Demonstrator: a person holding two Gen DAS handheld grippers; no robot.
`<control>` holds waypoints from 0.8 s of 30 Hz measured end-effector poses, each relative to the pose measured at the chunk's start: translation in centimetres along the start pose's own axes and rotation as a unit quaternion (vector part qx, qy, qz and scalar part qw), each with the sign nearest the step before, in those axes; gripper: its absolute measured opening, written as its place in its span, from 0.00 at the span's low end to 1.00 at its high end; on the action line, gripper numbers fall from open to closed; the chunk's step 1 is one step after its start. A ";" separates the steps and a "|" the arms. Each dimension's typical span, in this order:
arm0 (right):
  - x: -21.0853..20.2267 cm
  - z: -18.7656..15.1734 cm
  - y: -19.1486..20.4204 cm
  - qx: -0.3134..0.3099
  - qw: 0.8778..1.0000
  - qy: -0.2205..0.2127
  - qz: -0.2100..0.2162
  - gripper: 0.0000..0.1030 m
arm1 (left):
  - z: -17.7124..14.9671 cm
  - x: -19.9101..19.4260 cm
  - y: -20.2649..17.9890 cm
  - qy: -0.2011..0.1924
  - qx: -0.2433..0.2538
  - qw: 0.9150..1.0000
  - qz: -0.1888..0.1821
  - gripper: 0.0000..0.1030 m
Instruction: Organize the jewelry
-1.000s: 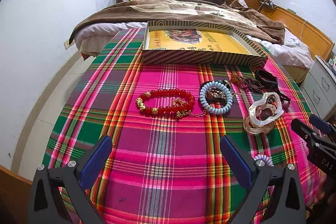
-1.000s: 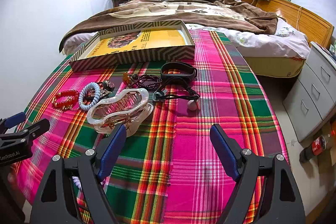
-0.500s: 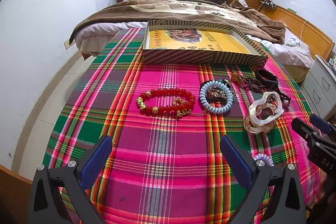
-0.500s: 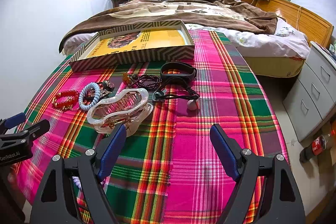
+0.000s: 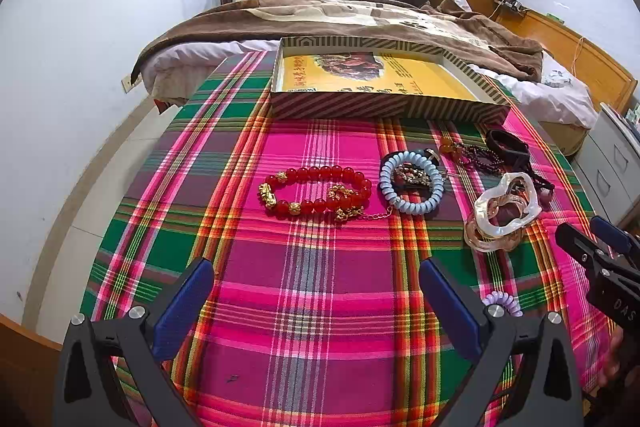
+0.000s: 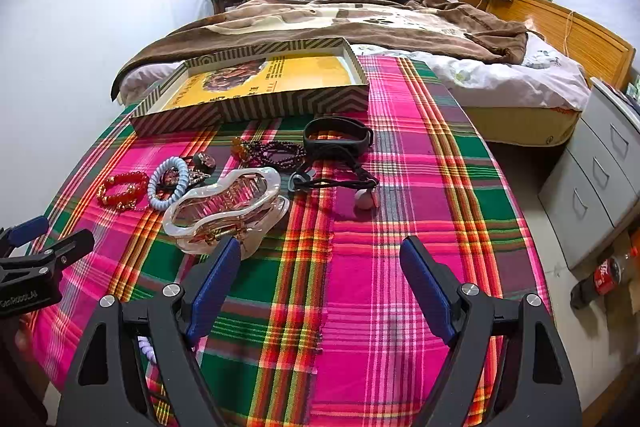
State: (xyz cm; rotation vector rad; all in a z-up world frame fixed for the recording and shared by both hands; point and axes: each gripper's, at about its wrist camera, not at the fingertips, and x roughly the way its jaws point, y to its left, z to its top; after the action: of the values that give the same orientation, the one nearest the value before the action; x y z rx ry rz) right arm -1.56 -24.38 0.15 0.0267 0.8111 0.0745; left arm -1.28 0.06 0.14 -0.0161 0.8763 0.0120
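The jewelry lies loose in a row across the middle of the plaid pink-and-green tablecloth (image 5: 304, 291), none of it yet in the shallow striped cardboard box with the yellow printed floor (image 5: 376, 79) that sits at the cloth's far edge.

The red glass-like bead bracelet with gold charms (image 5: 316, 195) is probably light and limp, strung beads that sag when lifted; pinching across one run of beads rather than the thin gold chain looks the safer hold, though round beads may slip between flat pads. Just to its right, the pale blue coiled hair tie (image 5: 412, 183) looks soft and springy and should take a squeeze anywhere on its ring. The translucent pearly plastic claw clip (image 6: 228, 211) is stiff, smooth and likely brittle at the teeth, so its broad outer shell seems the best place to grip. Beyond it lie the dark purple beaded strand (image 6: 276, 151), the black band (image 6: 336, 138) and the black cord with a pink pendant (image 6: 364, 198), all slack and easily tangled.

The left gripper (image 5: 316, 303) has its jaws spread wide with nothing between them, hovering over bare cloth near the front edge, with the red bracelet straight ahead and apart from the fingertips. The right gripper (image 6: 320, 279) is likewise wide and empty; the claw clip sits just beyond its left finger (image 6: 214, 283), seemingly almost touching.
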 end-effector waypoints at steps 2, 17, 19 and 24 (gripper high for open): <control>0.1 0.0 -0.1 0.001 1.000 0.001 -0.001 0.79 | 0.1 0.3 0.0 0.002 0.002 1.000 0.000 1.00; 1.3 1.2 -2.5 0.018 0.999 0.001 -0.027 0.79 | 1.0 1.5 1.3 0.022 0.002 0.999 -0.026 1.00; 1.5 1.5 -3.2 0.023 0.999 0.000 -0.033 0.79 | 1.1 1.8 1.9 0.028 -0.006 0.998 -0.047 1.00; 2.7 2.3 -3.8 -0.007 0.999 0.006 -0.036 0.79 | 1.4 2.2 2.5 0.032 0.021 0.998 -0.057 1.00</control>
State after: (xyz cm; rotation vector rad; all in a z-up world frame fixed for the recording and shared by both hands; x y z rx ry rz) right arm 2.23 -27.99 -0.41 -0.0157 0.8227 0.0126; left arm 1.21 2.60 -0.67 -0.0275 0.9392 -0.1137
